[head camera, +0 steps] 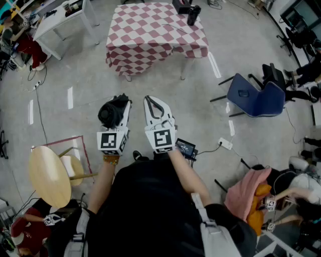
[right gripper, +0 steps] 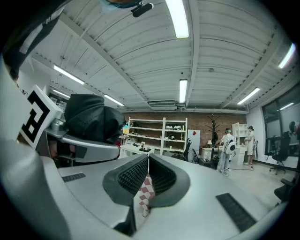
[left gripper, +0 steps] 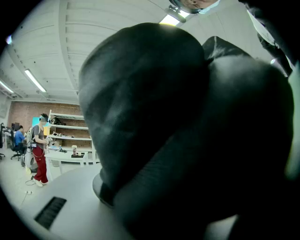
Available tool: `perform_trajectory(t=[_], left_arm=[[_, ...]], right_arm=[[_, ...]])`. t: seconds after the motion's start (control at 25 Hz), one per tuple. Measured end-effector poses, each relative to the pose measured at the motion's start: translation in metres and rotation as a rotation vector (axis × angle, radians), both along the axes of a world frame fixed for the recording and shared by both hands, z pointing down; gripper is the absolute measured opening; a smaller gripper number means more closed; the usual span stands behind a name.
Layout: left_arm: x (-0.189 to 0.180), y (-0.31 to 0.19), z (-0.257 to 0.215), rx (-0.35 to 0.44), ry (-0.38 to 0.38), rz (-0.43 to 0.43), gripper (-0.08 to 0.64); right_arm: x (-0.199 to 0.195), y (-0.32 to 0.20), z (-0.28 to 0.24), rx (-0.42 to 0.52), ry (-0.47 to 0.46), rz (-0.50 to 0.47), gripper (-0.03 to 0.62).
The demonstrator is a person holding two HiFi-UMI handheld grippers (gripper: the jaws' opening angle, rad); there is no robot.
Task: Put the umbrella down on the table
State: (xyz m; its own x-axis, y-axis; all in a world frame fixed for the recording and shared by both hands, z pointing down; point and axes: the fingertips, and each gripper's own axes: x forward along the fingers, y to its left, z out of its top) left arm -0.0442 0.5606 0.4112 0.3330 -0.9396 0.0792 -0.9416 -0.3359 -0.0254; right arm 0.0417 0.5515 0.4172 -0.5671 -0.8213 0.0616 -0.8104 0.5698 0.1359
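A folded black umbrella (head camera: 112,112) sits between the jaws of my left gripper (head camera: 119,109), which is shut on it and held level above the floor. The dark fabric of the umbrella (left gripper: 178,131) fills nearly the whole left gripper view. My right gripper (head camera: 152,103) hangs beside it, shut with nothing in it. In the right gripper view its jaws meet at the right gripper (right gripper: 147,158) tip, and the umbrella (right gripper: 91,117) shows at the left. The table (head camera: 150,35), covered in a red-and-white checked cloth, stands some way ahead.
Black items (head camera: 193,14) lie at the table's far right corner. A blue chair (head camera: 256,98) stands to the right, a round wooden stool (head camera: 47,175) at the near left, a white table (head camera: 65,17) at the far left. Cables and a power strip (head camera: 225,144) lie on the floor.
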Motion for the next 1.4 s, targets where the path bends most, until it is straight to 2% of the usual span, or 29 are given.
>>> perform_trajectory(t=[0.24,0.56,0.8,1.24,1.4], left_arm=[[0.015,-0.023,0.0,0.019,-0.004,-0.018,0.206],[0.04,-0.043,0.009,0.004,-0.011,-0.047,0.207],[0.043,-0.057,0.011,0.008,0.0,-0.082,0.207],[-0.018,-0.102,0.018,0.007,0.055,-0.039,0.206],[-0.042,-0.112,0.019,0.0,0.063,-0.007,0.206]], right_arm=[[0.012,-0.023,-0.001,0.019,0.01,0.026,0.017],[0.026,-0.044,0.001,0.017,-0.005,-0.009,0.017],[0.022,-0.058,0.001,0.055,-0.001,-0.048,0.017],[-0.044,-0.097,0.006,0.079,0.065,-0.03,0.017],[-0.068,-0.107,0.008,0.061,0.092,-0.011,0.017]])
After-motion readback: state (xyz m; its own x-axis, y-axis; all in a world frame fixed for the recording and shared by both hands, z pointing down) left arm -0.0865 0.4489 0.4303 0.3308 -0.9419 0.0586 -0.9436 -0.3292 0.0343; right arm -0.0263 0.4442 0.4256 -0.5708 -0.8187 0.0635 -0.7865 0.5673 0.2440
